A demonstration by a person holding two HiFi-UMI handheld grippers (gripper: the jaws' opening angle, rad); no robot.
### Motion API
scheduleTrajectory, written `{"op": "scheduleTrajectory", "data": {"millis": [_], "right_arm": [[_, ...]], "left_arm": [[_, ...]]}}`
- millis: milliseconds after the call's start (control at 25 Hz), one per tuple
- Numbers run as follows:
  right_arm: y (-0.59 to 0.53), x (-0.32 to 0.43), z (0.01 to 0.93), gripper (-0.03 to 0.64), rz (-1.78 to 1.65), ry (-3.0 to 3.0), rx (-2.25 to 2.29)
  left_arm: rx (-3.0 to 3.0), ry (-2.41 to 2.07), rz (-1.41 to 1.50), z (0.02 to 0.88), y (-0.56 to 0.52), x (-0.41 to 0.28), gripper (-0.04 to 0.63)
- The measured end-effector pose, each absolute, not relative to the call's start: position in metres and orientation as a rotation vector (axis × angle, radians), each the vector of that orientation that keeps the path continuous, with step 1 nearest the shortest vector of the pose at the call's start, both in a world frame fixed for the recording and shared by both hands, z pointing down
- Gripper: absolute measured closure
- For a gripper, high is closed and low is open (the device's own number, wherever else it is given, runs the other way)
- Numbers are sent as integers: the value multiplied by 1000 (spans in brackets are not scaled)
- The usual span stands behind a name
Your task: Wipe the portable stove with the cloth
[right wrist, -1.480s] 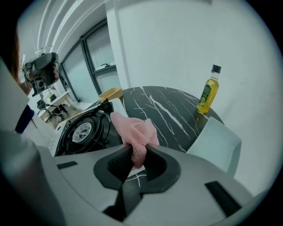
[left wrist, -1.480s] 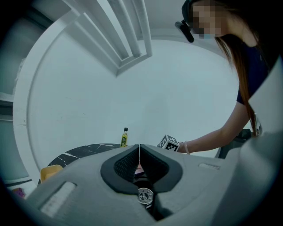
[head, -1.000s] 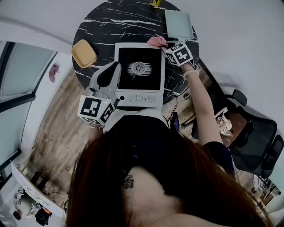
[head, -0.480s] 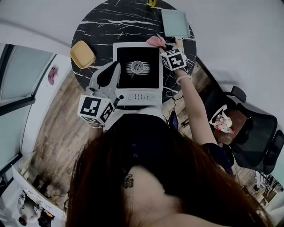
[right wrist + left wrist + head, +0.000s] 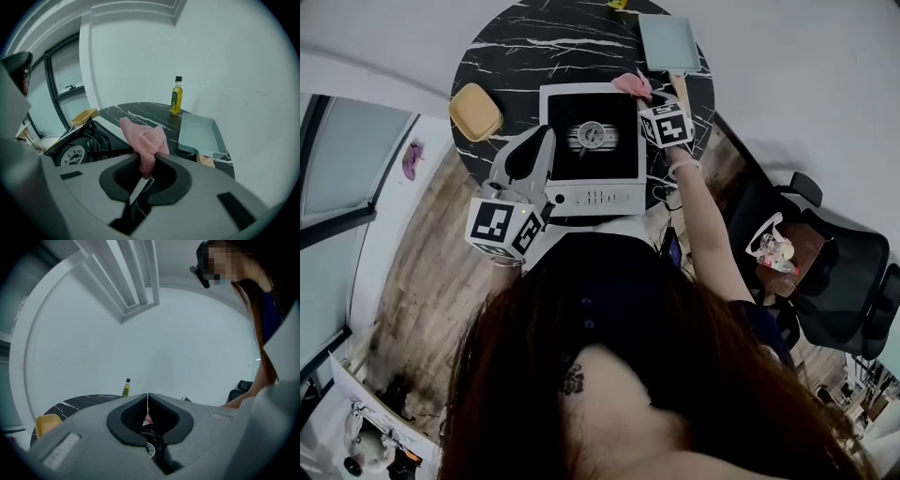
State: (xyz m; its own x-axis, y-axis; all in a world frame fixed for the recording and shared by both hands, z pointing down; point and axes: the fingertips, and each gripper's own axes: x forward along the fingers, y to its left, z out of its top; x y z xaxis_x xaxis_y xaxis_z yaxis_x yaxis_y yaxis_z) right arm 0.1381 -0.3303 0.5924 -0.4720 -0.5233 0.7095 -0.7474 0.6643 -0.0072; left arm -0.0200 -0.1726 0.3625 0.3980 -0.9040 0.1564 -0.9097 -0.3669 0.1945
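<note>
Grips the pink cloth point(image 5: 143, 138) in the right gripper point(image 5: 146, 163), jaws clamped on its lower fold, with the bulk bunched up above the tips. Holds it right at the far right corner of the portable stove point(image 5: 614, 150), over the white rim; hard to tell whether touching or just above. Hovers the left gripper point(image 5: 148, 400) along the stove's left edge, jaws pressed together, nothing between them. Has the stove on a round black marble table point(image 5: 506, 47), burner at the centre of the dark top. Shows a yellow container point(image 5: 475, 111) left of the stove, a pale blue tray point(image 5: 201, 131) just beyond the cloth, and a small oil bottle point(image 5: 176, 96) at the table's far edge.
</note>
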Motion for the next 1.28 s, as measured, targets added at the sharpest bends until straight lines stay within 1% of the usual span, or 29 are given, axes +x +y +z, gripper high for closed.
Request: {"op": "scheduleTrajectory", "data": {"millis": [1280], "right_arm": [[-286,149,596,565,442,-2134,1006]], "left_arm": [[2450,-1533,-12,357,-152,-25,578]]}}
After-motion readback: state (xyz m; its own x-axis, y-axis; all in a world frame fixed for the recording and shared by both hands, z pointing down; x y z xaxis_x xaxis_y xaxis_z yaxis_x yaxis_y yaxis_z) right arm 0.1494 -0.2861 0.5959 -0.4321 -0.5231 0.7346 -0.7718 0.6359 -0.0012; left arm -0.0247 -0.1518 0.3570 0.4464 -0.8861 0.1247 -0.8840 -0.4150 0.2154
